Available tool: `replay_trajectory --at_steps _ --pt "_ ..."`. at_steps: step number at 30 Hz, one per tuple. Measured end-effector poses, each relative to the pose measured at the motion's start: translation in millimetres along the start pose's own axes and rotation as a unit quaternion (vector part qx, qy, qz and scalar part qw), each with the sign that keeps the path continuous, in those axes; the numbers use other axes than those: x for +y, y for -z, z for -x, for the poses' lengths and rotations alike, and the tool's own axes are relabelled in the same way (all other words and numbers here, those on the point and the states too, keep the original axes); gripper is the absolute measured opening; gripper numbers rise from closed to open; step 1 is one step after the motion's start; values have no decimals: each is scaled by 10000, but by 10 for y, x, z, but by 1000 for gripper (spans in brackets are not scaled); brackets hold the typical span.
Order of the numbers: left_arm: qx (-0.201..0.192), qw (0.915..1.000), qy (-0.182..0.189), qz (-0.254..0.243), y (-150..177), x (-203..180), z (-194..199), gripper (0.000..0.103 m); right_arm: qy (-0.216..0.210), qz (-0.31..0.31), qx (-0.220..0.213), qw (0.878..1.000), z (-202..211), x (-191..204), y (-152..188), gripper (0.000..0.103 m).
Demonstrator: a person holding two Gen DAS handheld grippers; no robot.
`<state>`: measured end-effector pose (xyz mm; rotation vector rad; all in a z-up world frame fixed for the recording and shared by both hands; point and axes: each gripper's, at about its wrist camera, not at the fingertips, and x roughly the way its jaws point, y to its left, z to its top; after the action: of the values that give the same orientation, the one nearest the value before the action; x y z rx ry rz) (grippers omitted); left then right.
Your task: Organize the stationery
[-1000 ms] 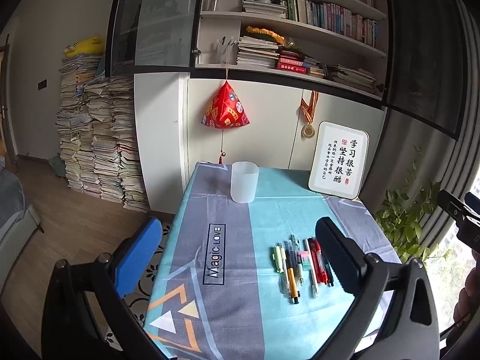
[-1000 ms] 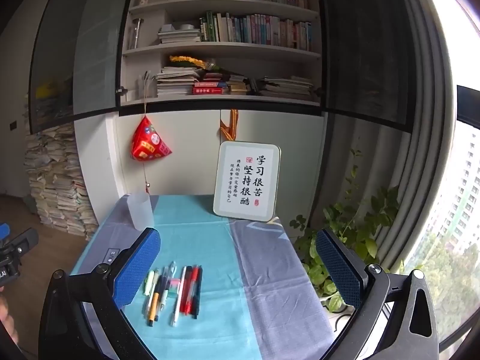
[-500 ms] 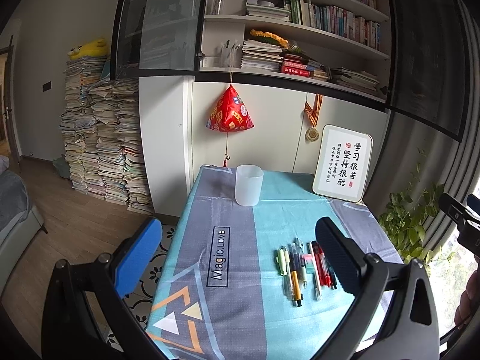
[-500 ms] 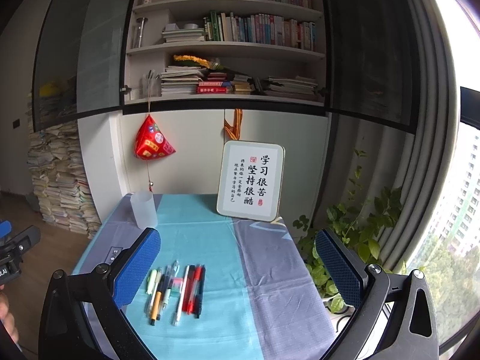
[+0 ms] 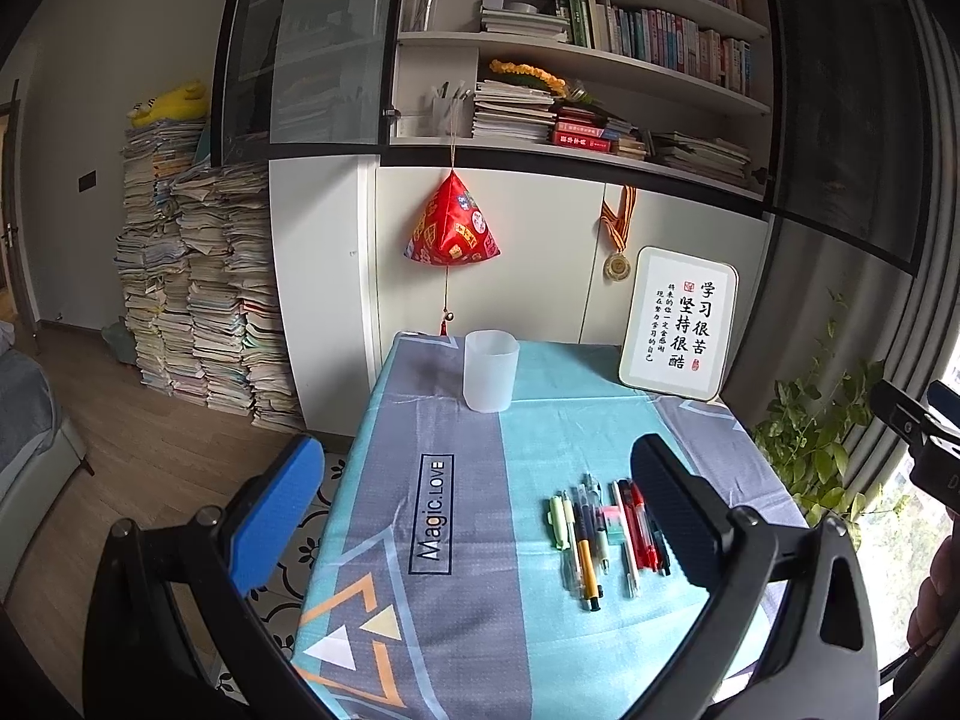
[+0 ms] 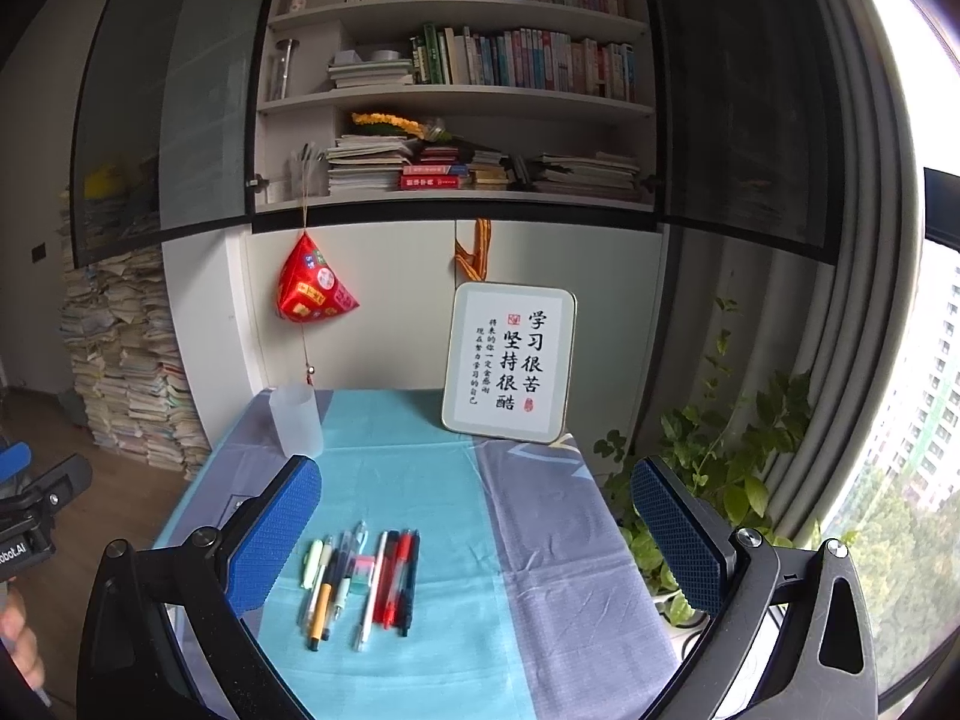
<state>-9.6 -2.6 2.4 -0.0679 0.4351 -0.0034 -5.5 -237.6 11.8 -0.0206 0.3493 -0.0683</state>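
We are holding the left gripper [image 5: 474, 510] and right gripper [image 6: 477, 531] spread wide, gripping nothing, above the teal-and-grey tablecloth [image 5: 480, 540] reading "Magic.LOVE". A row of assorted pens [image 6: 360, 579] is lying ahead; the translucent plastic cup [image 5: 491, 370] is standing well beyond, near a framed calligraphy sign [image 6: 510, 363].

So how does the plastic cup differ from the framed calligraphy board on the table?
The plastic cup is translucent, round and stands upright at the table's far left; the calligraphy board is flat, opaque, printed with black characters, and leans against the cabinet at far right. Both sit behind the pens, untouched.
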Motion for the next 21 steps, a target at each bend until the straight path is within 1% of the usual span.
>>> replay_trajectory --at_steps 21 --pt "10 10000 -48 -30 6 -23 -10 102 -61 21 72 10000 -18 32 4 103"
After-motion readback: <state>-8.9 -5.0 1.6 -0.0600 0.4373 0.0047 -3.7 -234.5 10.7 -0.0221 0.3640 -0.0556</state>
